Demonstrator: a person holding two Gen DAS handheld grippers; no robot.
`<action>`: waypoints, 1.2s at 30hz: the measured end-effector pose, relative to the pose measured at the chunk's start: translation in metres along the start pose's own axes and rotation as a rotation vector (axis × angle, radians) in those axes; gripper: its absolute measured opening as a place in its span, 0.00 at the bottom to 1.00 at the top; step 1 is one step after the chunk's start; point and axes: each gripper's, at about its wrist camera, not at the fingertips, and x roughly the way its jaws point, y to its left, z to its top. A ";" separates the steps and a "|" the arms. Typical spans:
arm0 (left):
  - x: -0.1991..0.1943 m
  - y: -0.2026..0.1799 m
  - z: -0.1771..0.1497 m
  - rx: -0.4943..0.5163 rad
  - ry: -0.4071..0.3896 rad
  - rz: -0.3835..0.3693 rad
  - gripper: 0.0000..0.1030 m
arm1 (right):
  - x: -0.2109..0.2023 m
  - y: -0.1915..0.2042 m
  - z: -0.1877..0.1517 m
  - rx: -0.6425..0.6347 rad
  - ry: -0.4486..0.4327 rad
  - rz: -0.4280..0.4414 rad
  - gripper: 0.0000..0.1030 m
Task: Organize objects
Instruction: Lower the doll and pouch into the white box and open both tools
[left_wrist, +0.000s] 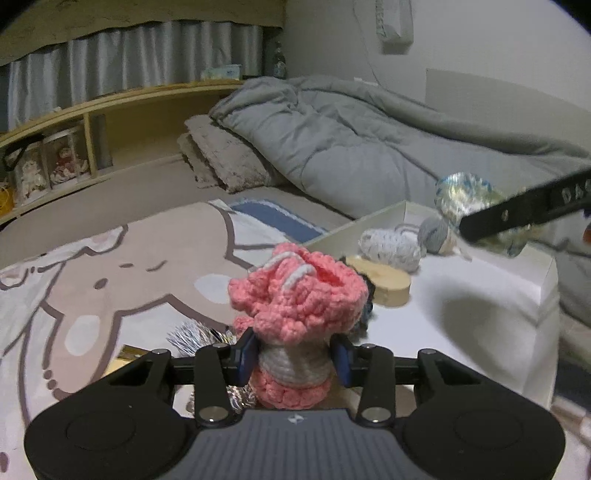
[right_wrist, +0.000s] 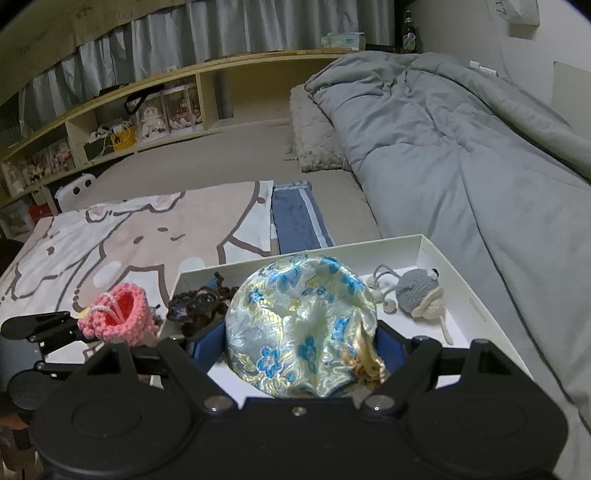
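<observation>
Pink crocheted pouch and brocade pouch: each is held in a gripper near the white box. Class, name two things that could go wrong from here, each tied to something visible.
1. The left gripper pinches only the narrow lower part of the pink crocheted pouch; its bulky top could tip or slip out.
2. The brocade pouch, in the right gripper, hangs above the white box; lowered carelessly, it might land on the dark crocheted item or grey crocheted toy.

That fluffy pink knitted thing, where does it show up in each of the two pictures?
Left wrist view: the pink crocheted pouch sits low in the centre, clamped in the left gripper.
Right wrist view: the same pouch is at lower left, beside the floral satin pouch.
Shared landmark: the white box.
</observation>
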 end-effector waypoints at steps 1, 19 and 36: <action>-0.005 0.000 0.004 -0.011 0.000 0.002 0.42 | -0.002 0.000 0.001 0.005 -0.005 0.005 0.82; -0.072 -0.038 0.068 -0.223 0.058 0.036 0.42 | -0.060 -0.005 0.012 0.003 -0.085 0.070 0.82; -0.043 -0.109 0.094 -0.301 0.069 -0.078 0.42 | -0.088 -0.076 0.011 -0.025 -0.071 0.034 0.82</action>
